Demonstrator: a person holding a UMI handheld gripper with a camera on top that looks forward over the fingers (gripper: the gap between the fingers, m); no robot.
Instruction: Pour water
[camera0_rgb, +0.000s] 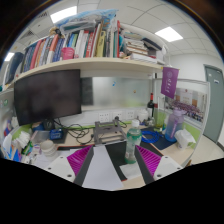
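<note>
A clear plastic bottle (132, 142) with a green cap and label stands upright on the white table (108, 172). It is just ahead of my fingers, nearer the right one. My gripper (114, 152) is open, with the magenta pads spread wide and nothing held between them. The left fingertip (84, 157) and right fingertip (146, 157) both hover low over the table. A pale flat object (128, 169) lies at the bottle's foot; I cannot tell what it is.
A dark monitor (46, 95) stands at the left under a shelf of books (85, 45). Cables and small clutter (60, 133) line the back of the table. A clear container (175, 122) and blue items (152, 138) sit at the right.
</note>
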